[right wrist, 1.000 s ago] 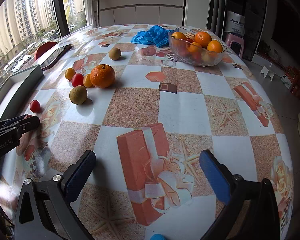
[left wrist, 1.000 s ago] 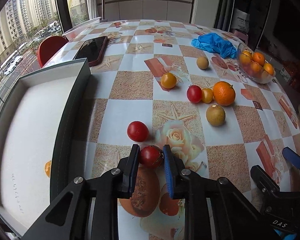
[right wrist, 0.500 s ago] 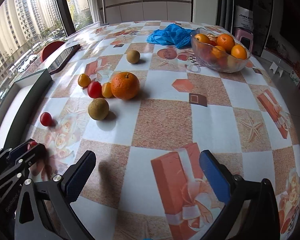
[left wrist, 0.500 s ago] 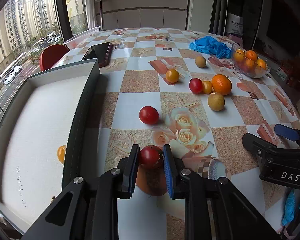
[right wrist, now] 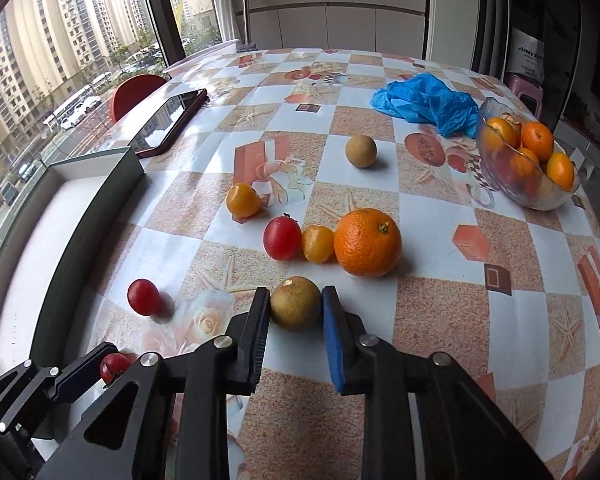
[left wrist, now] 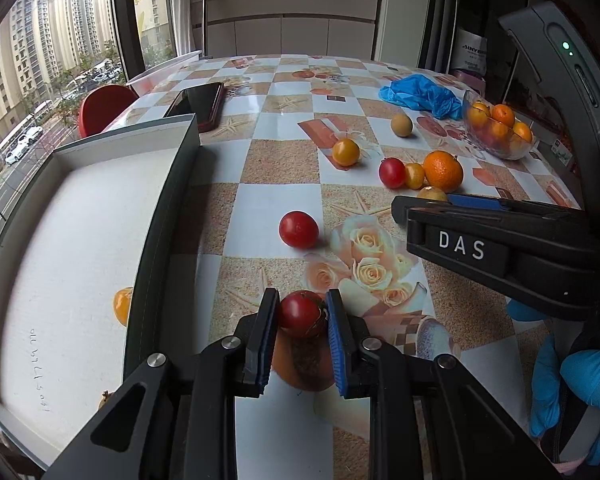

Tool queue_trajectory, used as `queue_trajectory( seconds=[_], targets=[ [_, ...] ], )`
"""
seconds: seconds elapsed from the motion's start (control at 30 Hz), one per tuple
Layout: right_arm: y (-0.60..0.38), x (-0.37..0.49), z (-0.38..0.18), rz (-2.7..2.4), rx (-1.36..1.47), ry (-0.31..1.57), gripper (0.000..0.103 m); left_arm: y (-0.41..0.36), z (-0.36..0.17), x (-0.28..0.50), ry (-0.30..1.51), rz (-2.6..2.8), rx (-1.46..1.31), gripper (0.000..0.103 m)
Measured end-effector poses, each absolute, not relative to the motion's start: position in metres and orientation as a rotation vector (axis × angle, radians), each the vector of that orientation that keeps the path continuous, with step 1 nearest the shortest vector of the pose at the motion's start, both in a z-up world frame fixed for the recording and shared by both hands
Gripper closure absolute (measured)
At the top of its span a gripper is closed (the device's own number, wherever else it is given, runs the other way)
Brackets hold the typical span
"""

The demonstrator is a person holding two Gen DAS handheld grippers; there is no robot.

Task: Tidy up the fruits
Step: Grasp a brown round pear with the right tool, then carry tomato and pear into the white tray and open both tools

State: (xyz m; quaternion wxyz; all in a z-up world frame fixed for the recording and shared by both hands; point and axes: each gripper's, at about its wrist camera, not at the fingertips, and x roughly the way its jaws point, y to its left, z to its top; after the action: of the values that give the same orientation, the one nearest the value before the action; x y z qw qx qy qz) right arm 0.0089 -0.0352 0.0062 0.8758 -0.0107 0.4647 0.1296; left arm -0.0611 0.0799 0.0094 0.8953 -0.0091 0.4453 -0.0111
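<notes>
The worktop, covered in a checked cloth printed with roses and gift boxes, is carrying everything, and a shallow box with dark walls and a white floor is sitting along its left side with a small yellow fruit lying inside. The left gripper is tilting steeply down beside the box wall, its fingers pinching a red tomato just above the cloth. The right gripper is angling down in the same way further right, its fingers closing on a brown round fruit that is resting on the cloth, both pads touching its sides. A hand in a blue glove is holding the right gripper's handle. Just beyond the brown fruit an orange, a yellow tomato and a second red tomato are lying in a touching row. A third red tomato is lying alone near the box. A glass bowl of oranges is standing far right.
</notes>
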Motion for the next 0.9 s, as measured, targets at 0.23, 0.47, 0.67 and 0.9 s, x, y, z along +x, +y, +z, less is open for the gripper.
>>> queue_trajectory(
  seconds=[0.23,0.47,0.67,0.9],
  targets=[
    [-0.075,-0.023,0.008,0.259,0.053,0.962,0.075,0.079,0.009,-0.062,0.917,-0.023,-0.014,0.078],
    [-0.113,-0.059,0.009,0.162,0.099,0.927,0.075,0.077,0.010,-0.064,0.935,-0.035,-0.019,0.078],
    [-0.129,-0.072,0.010,0.146,0.131,0.942,0.075,0.082,0.018,-0.075,0.956,-0.105,-0.099,0.078],
    [-0.122,-0.075,0.012,0.165,0.138,0.951,0.075,0.096,0.034,-0.086,0.941,-0.124,-0.158,0.078]
  ],
)
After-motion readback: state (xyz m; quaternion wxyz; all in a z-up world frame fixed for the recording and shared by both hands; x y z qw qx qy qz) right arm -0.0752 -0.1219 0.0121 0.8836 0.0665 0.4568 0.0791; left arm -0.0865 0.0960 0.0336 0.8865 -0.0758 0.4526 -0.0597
